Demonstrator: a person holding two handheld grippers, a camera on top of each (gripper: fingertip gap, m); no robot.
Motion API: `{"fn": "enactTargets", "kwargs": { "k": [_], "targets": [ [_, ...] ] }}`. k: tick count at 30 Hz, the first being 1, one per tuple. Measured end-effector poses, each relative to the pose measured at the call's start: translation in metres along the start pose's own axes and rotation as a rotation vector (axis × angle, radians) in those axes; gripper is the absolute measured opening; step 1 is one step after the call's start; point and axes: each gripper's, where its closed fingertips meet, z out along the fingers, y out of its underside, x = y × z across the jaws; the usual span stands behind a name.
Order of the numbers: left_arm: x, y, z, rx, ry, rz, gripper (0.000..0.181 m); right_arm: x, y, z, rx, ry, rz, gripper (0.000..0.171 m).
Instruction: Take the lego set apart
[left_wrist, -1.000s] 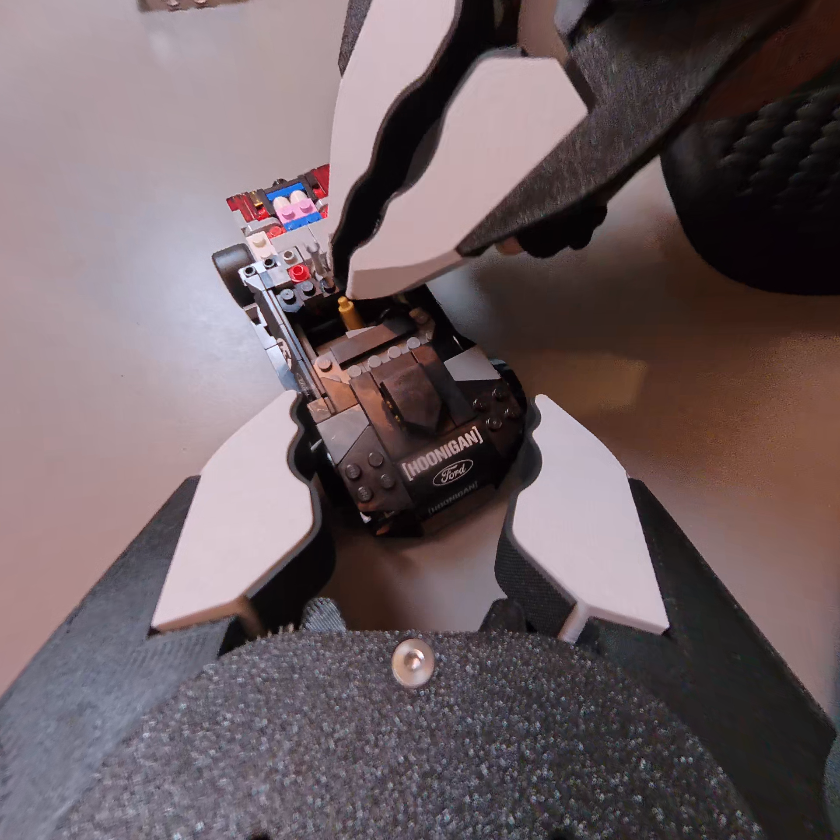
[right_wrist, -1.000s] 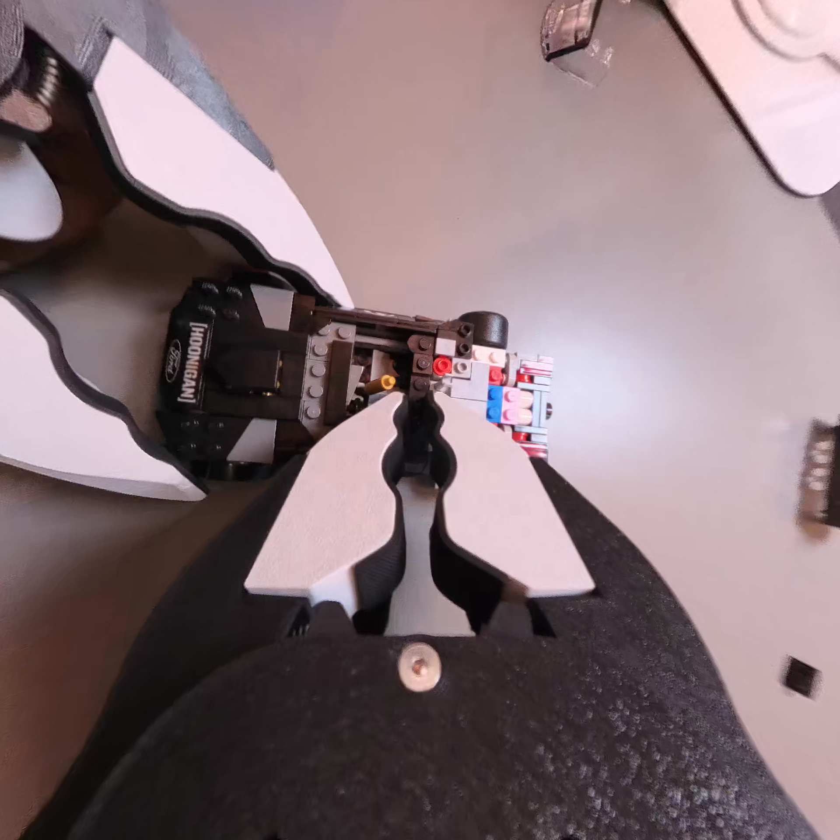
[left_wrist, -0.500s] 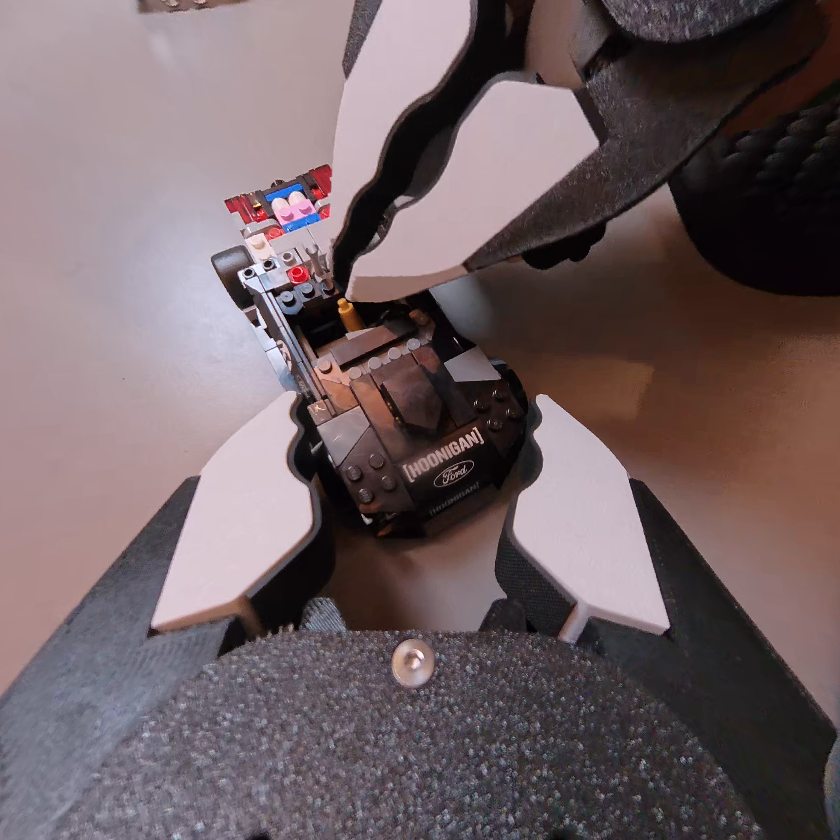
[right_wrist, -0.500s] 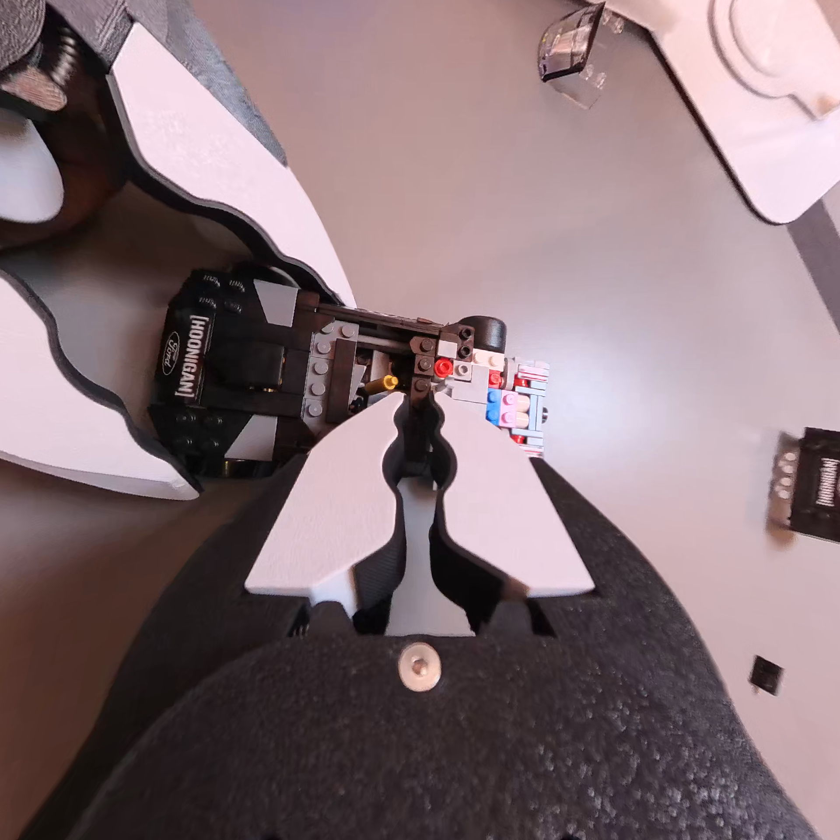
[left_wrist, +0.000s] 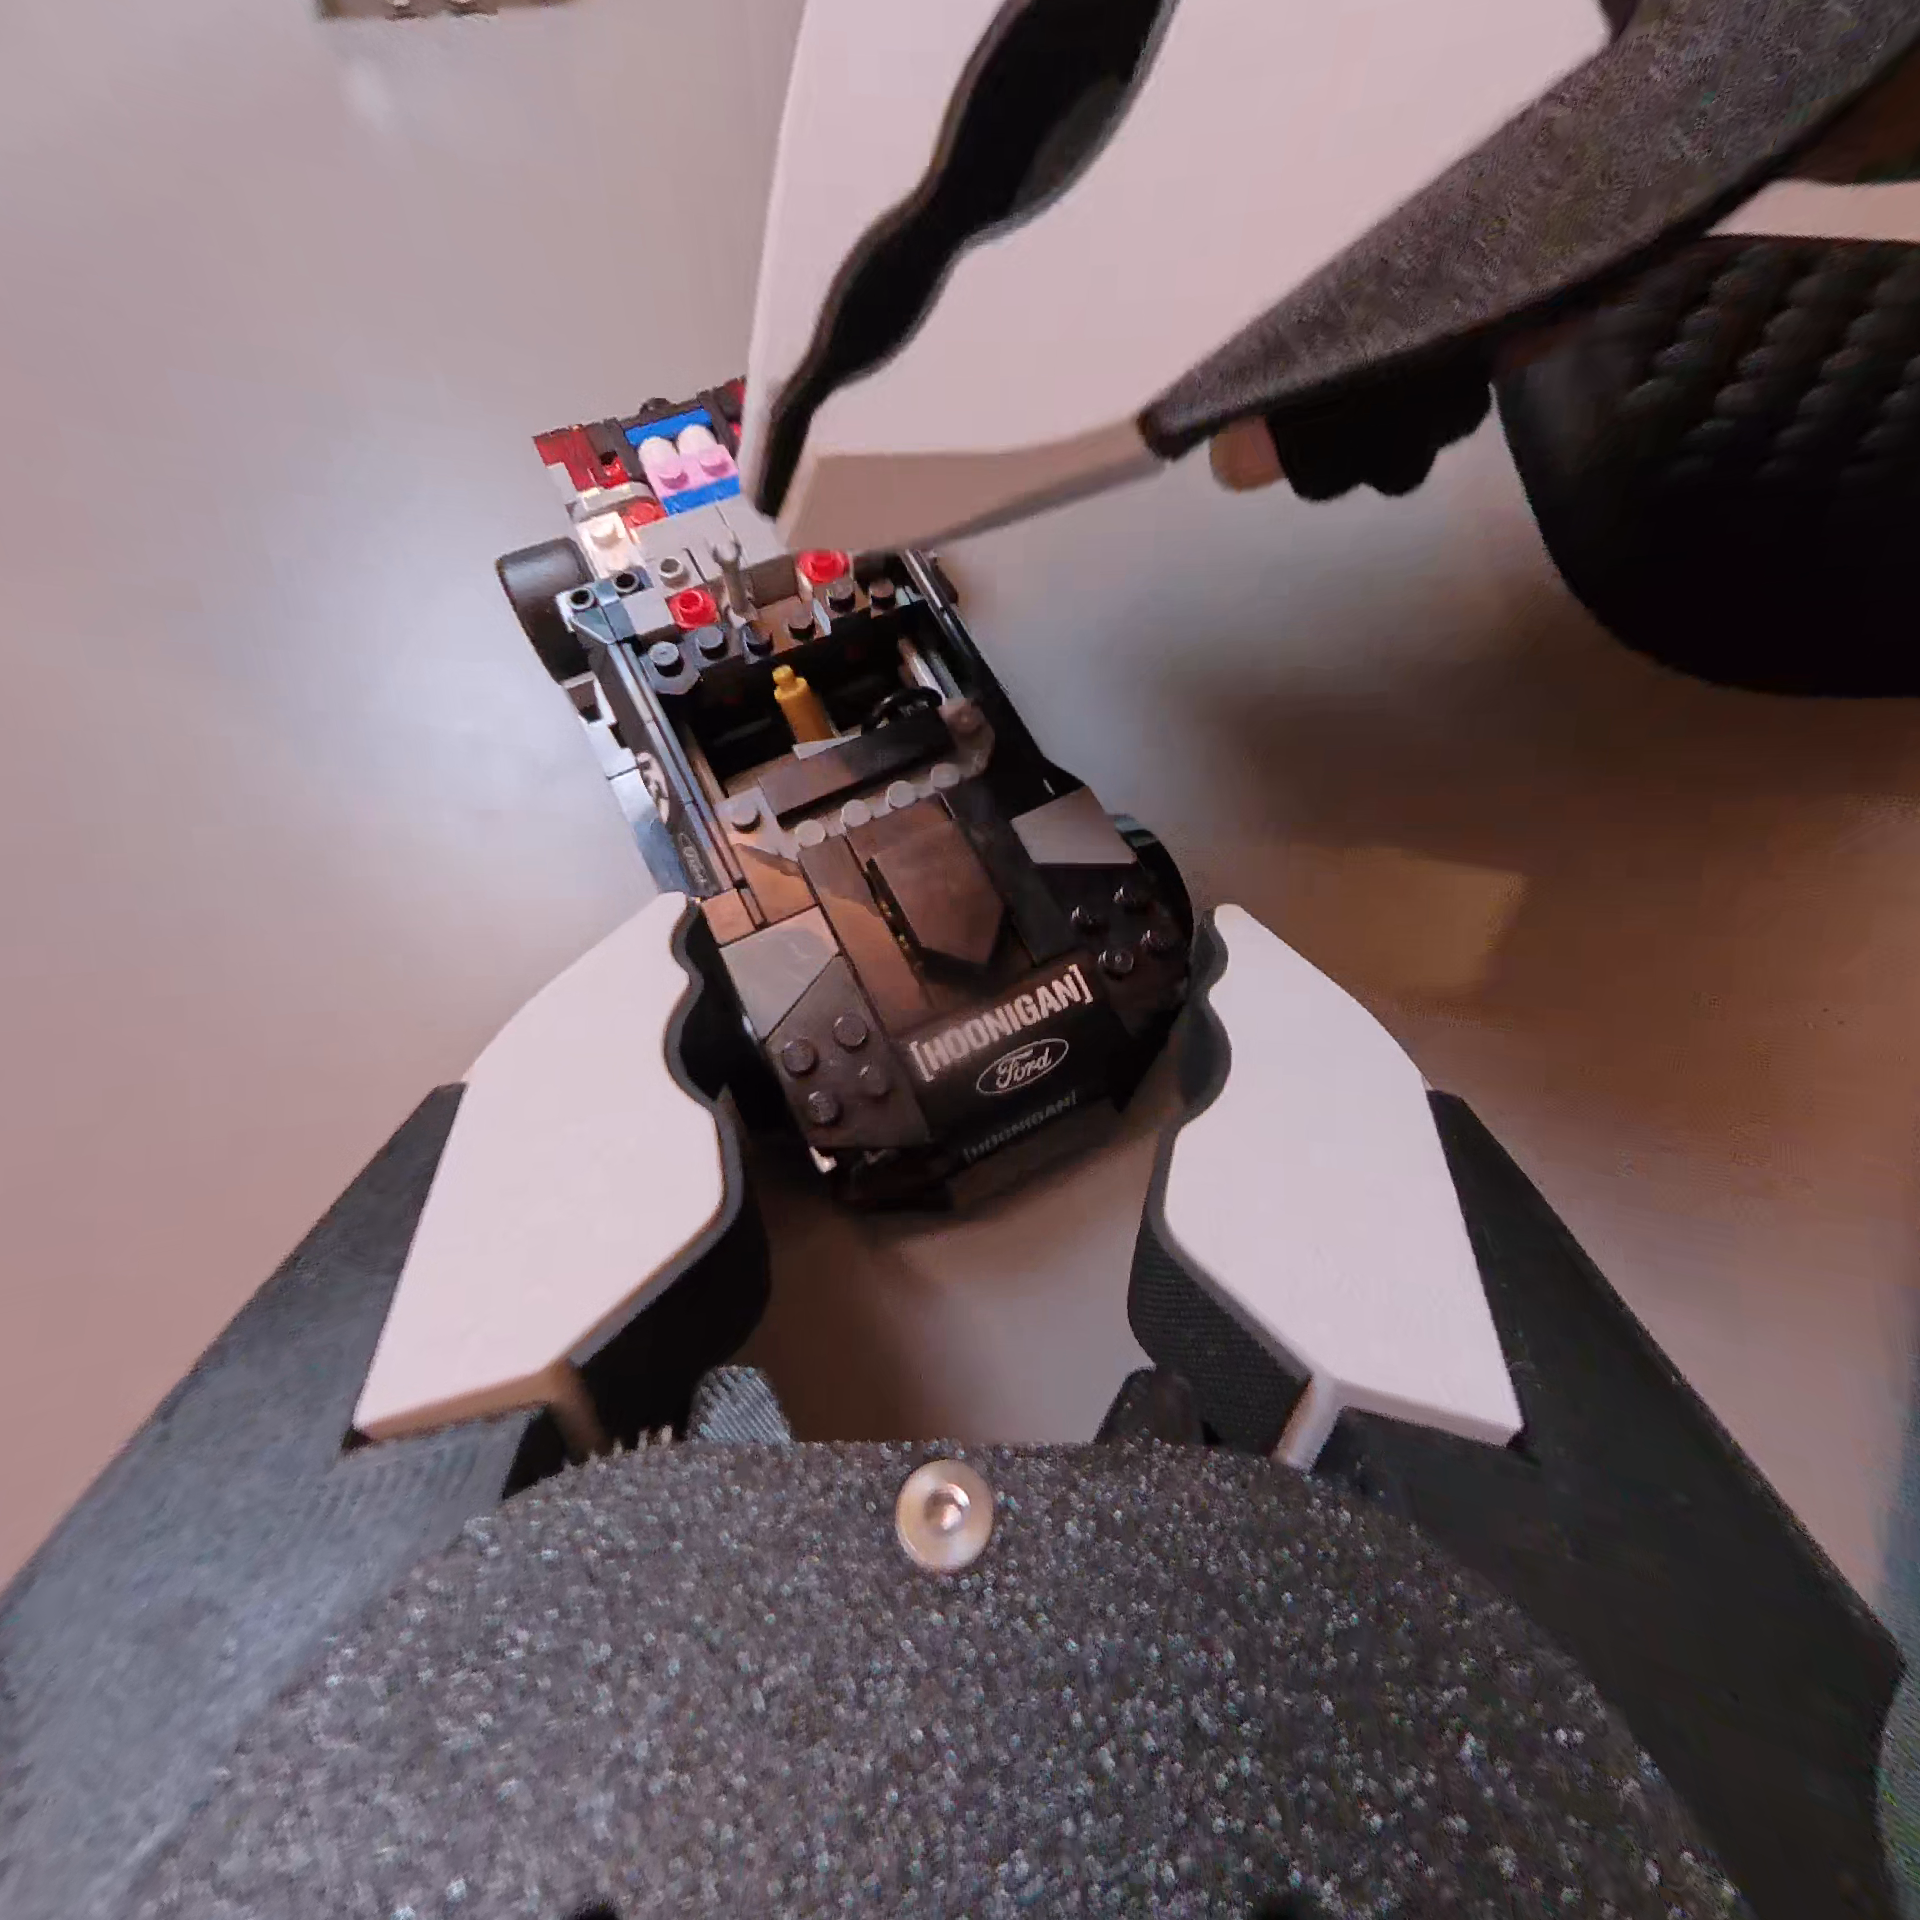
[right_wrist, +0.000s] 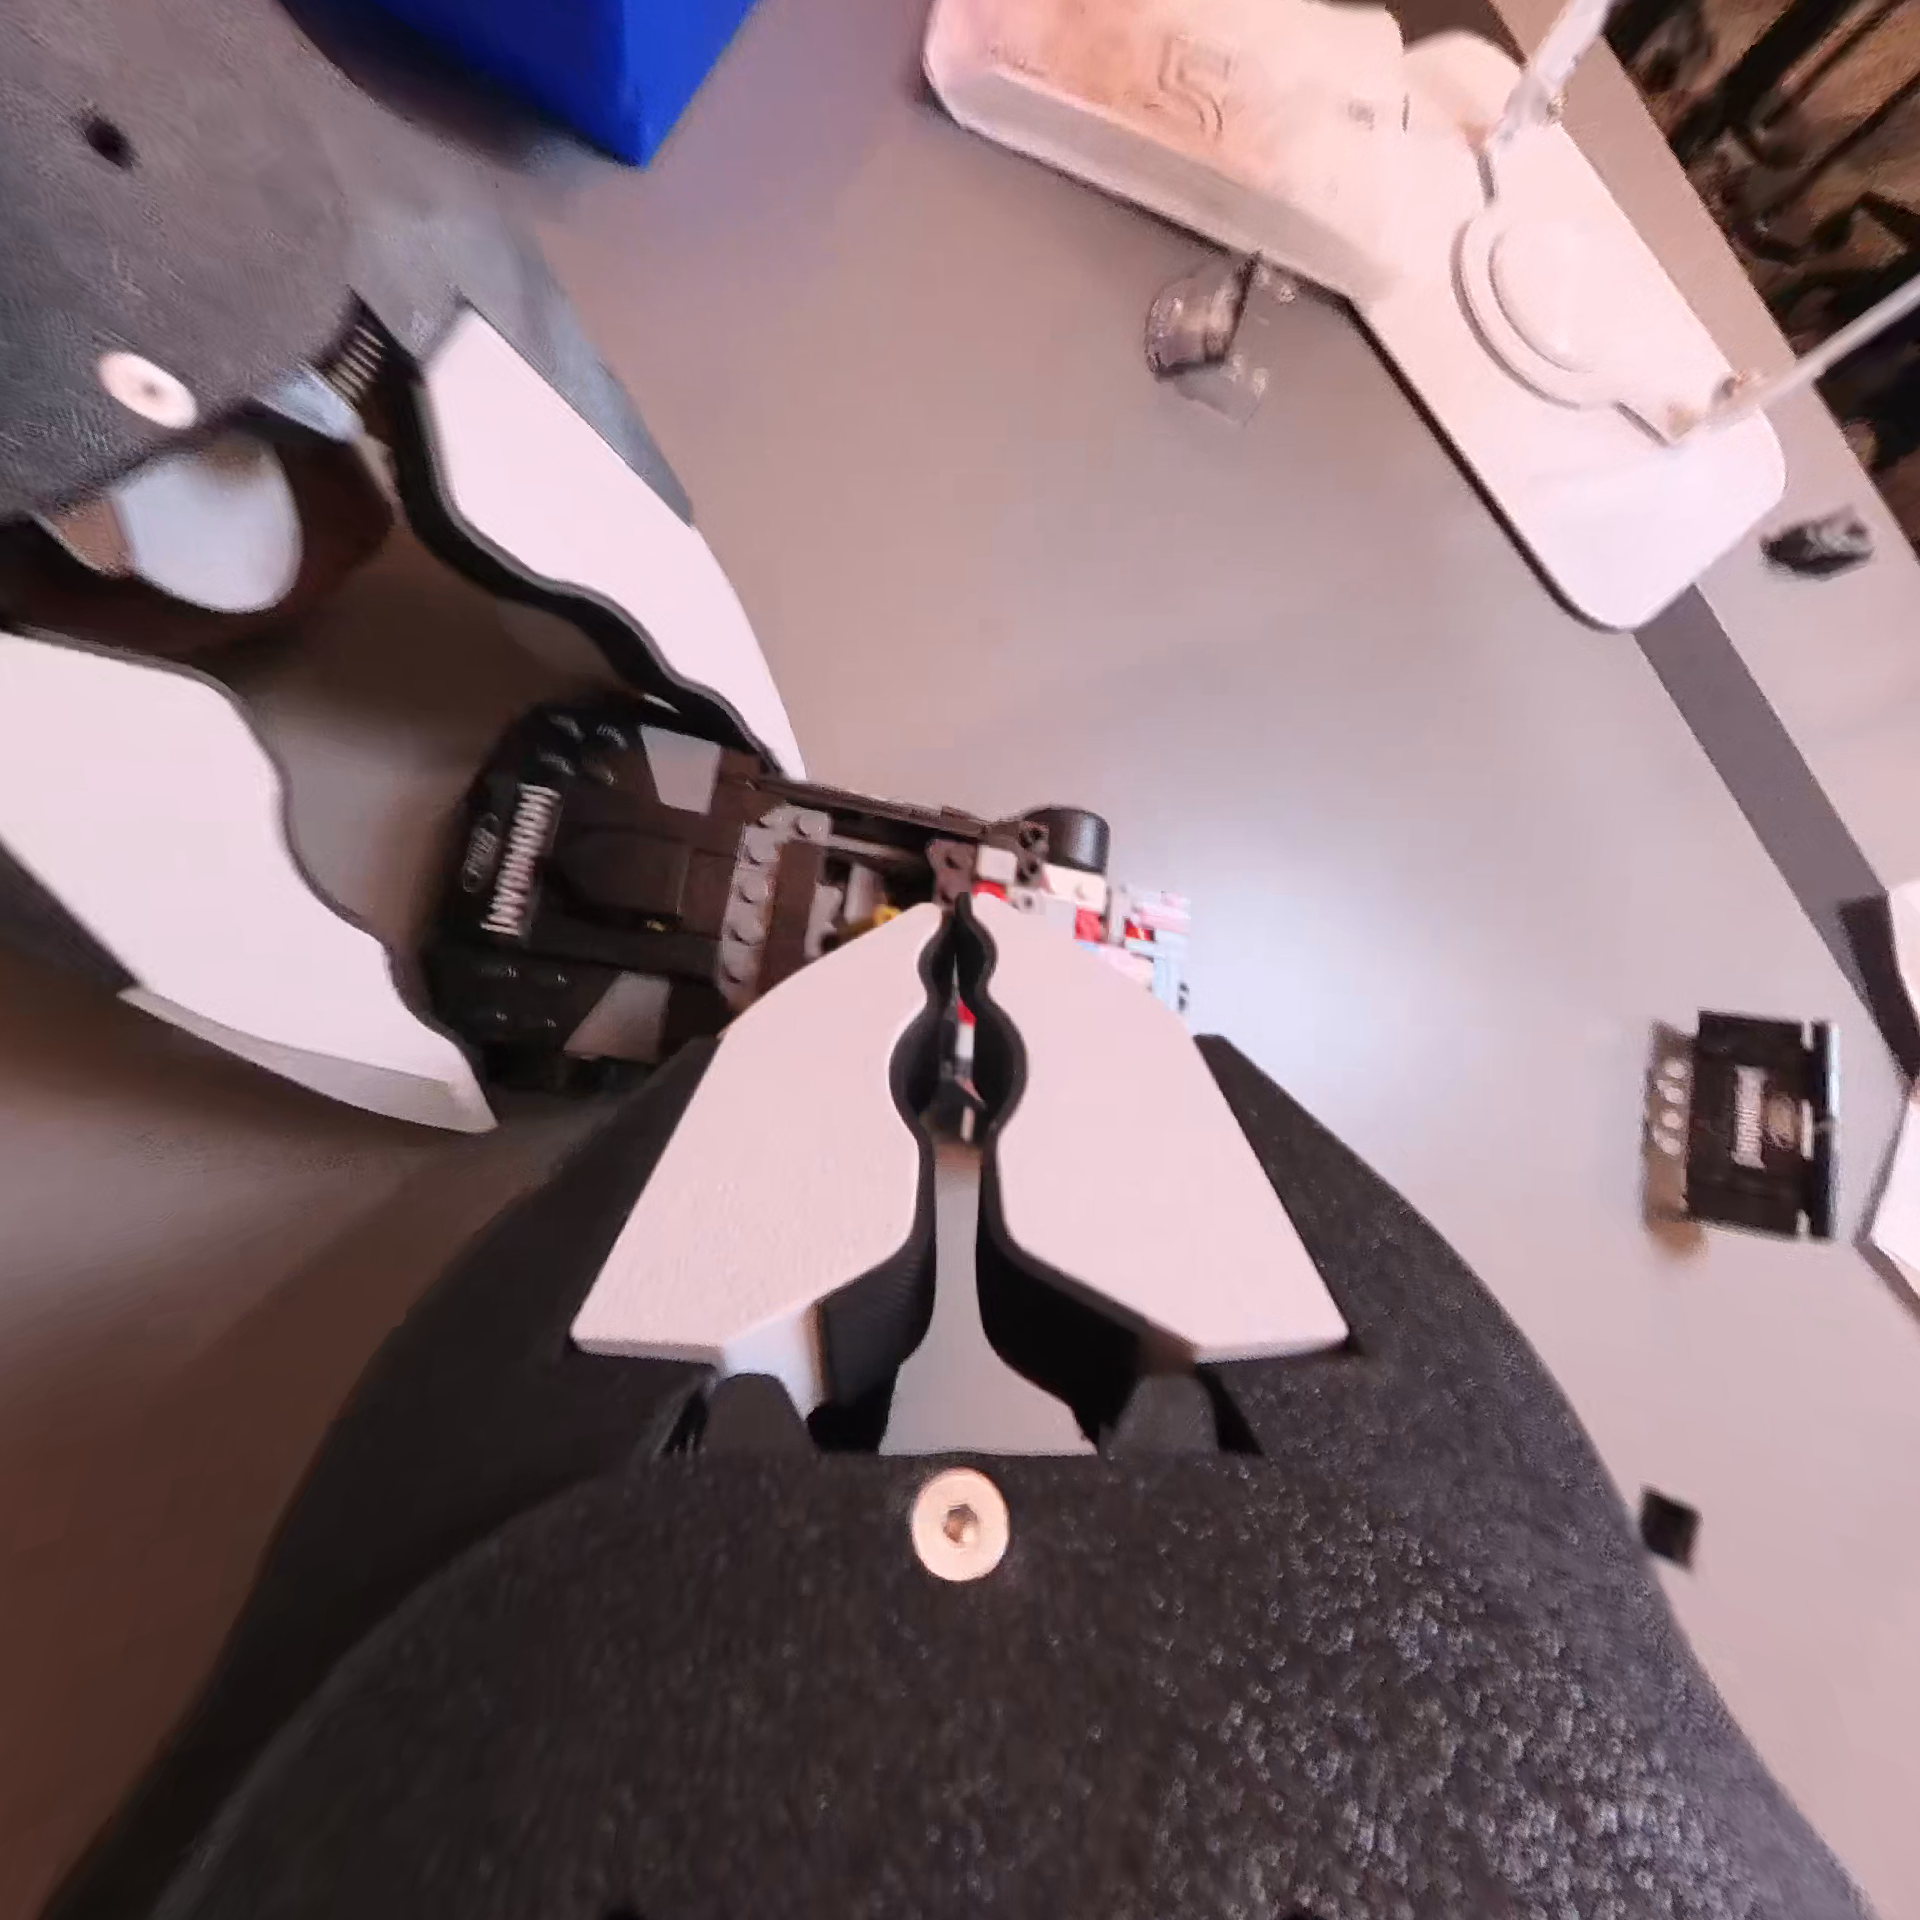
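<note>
A black lego car (left_wrist: 935, 997) with its roof off stands on the table, its nose toward my left gripper (left_wrist: 951, 920). That gripper is shut on the car's front end, one finger on each side. The car's rear has red, pink, blue and grey bricks (left_wrist: 686, 468). My right gripper (right_wrist: 961, 909) is shut and hovers over the car's rear (right_wrist: 1081, 904), and it also shows in the left wrist view (left_wrist: 769, 499). A red and dark bit shows in the gap behind its tips; I cannot tell whether it is held. The left gripper (right_wrist: 629, 940) also shows in the right wrist view.
A loose black lego panel (right_wrist: 1745, 1132) lies to the right with a small black piece (right_wrist: 1668, 1538) near it. A white flat device (right_wrist: 1558, 364) and a small grey piece (right_wrist: 1195, 332) lie farther back. A blue object (right_wrist: 582, 62) sits at the far left. Left tips and right tips are each some 20 cm from the small grey piece (right_wrist: 1195, 332).
My right gripper has lifted away from the car's rear cockpit, and its tips have closed tighter. The cockpit and a second red stud now show. The left gripper and car have stayed put.
</note>
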Motion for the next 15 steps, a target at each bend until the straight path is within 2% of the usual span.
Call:
{"fn": "enactTargets", "kwargs": {
  "k": [3, 7, 15],
  "targets": [
    [0.001, 0.0, 0.0, 0.0, 0.004, -0.004, 0.089, 0.004, 0.01, -0.001, -0.048, -0.076, 0.115, 0.002],
    [0.002, -0.001, 0.001, 0.01, 0.008, -0.017, 0.097, -0.006, 0.018, 0.006, -0.124, -0.126, 0.129, 0.022],
    [0.001, -0.001, 0.003, 0.006, -0.016, -0.006, 0.092, -0.006, 0.025, 0.019, -0.244, -0.136, 0.122, 0.013]
  ]
}}
